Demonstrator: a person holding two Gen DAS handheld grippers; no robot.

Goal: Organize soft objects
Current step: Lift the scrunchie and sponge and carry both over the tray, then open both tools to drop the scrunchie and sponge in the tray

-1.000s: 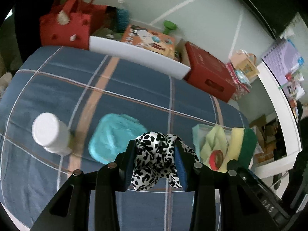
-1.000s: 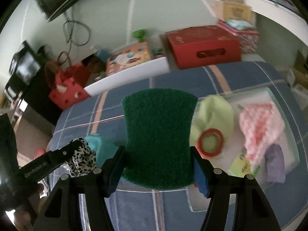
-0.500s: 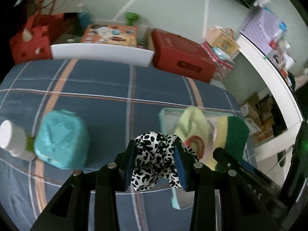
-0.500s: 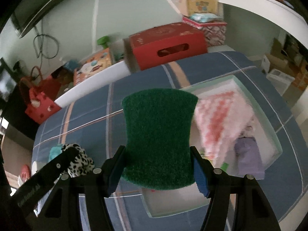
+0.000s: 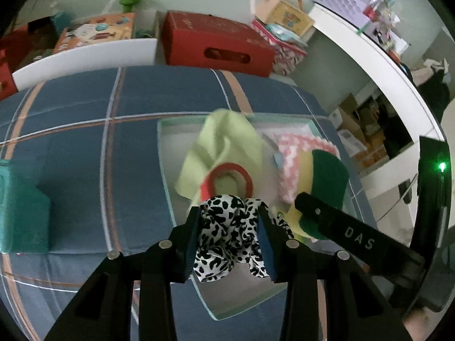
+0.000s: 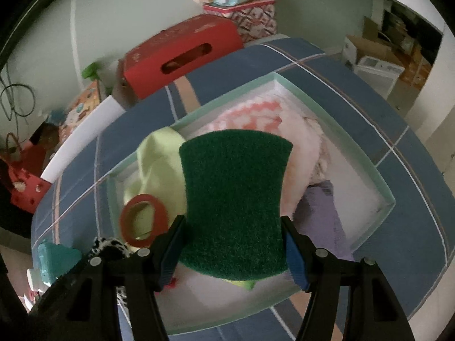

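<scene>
- Left wrist view: scrunchie (image 5: 227, 233) is clenched in left gripper (image 5: 230, 236) jaws, over tray (image 5: 182, 216) near edge; release deeper inside is advised.
- Sponge (image 6: 236, 201) is grasped by right gripper (image 6: 233, 253) above tray middle; lowering first is advised.

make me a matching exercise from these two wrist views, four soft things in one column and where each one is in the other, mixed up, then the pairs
Things:
1. spotted black-and-white scrunchie
2. green scouring sponge
3. light green cloth
4. pink-and-white cloth

Places:
A. lying in the pale green tray, at its far side
B. clamped in the right gripper
C. lying in the tray with a red ring on it
D. clamped in the left gripper

Pairs: 1-D, 2-B, 3-C, 4-A
</scene>
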